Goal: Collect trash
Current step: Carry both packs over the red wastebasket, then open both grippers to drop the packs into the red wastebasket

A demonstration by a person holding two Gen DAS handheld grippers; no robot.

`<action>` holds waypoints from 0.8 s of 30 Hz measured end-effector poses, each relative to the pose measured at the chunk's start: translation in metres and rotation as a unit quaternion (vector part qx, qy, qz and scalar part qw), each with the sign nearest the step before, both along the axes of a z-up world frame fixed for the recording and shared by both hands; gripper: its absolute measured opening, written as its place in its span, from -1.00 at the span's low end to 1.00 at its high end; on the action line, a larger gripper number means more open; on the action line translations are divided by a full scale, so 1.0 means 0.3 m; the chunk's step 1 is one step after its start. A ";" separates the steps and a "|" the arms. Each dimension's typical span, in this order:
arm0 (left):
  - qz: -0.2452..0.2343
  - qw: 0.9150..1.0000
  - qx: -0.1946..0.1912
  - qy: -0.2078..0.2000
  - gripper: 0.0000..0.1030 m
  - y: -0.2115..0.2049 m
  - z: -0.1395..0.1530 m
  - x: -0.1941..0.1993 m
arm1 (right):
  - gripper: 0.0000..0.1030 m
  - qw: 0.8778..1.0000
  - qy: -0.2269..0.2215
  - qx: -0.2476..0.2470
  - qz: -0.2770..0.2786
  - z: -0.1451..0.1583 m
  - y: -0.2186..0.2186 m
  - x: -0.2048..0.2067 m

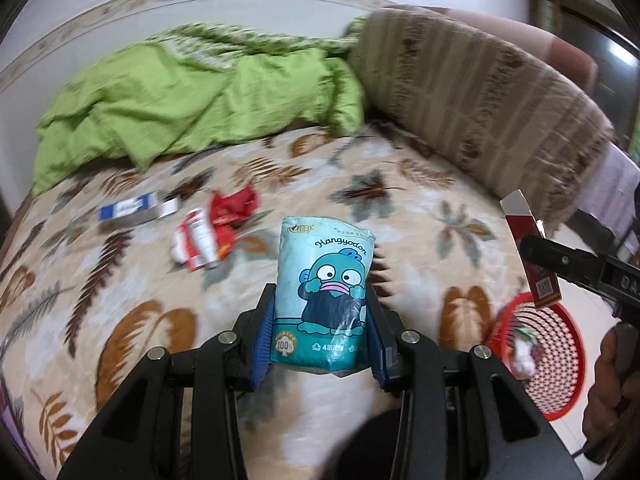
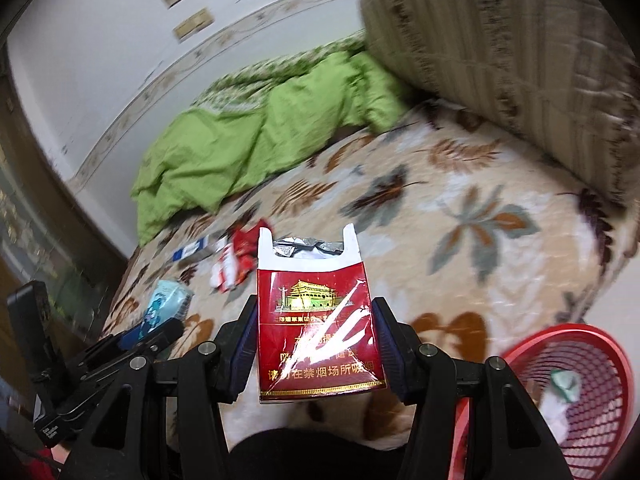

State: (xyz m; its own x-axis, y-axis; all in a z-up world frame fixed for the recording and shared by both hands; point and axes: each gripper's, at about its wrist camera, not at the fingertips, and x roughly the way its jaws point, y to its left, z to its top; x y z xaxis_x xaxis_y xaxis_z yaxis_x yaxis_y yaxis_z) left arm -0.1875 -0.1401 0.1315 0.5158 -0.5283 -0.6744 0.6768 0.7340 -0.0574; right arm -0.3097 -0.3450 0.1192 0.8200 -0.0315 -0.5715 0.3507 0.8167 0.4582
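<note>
Currently, two pieces of trash are in hand. The tissue pack stands upright between the pads of the left gripper, which is partly closed and clamps the pack at its lower sides. The cigarette box, red with its lid torn away and foil showing at the top, is clamped the same way in the right gripper, also partly closed. Both items are lifted clear of the bed.

The basket, red mesh, sits low at the right of both views, near the bed's edge. It already holds at least one pale crumpled item; what that item is cannot be told.

Remaining on the bed: a blue-and-white box, a crumpled red wrapper, and a red-and-white pack just beside the wrapper. All three lie near one another, well apart from the basket. A green quilt and a brown striped cushion lie beyond them and are not trash.

Judged progress: collection is under way but incomplete. Neither held item is over the basket yet. Depositing both is the pending step; three pieces then remain to pick up.
</note>
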 end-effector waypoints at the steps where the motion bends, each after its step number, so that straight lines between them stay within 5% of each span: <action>1: -0.016 1.000 -0.005 0.004 -0.25 -0.027 0.008 -0.012 | 0.12 1.000 0.001 0.002 -0.010 0.004 -0.022 -0.022; 8: -0.133 0.988 -0.023 0.070 -0.24 -0.251 0.017 -0.108 | 0.12 0.995 0.004 0.007 -0.101 0.024 -0.180 -0.265; 16: -0.246 0.958 -0.004 0.146 -0.24 -0.491 -0.045 -0.276 | 0.13 0.985 0.027 0.037 -0.166 -0.038 -0.283 -0.454; 20: -0.272 0.949 0.008 0.157 -0.21 -0.555 -0.083 -0.342 | 0.14 0.982 0.036 0.043 -0.181 -0.070 -0.306 -0.512; 24: -0.289 0.942 0.014 0.171 0.22 -0.600 -0.103 -0.373 | 0.15 0.981 0.039 0.050 -0.184 -0.089 -0.321 -0.543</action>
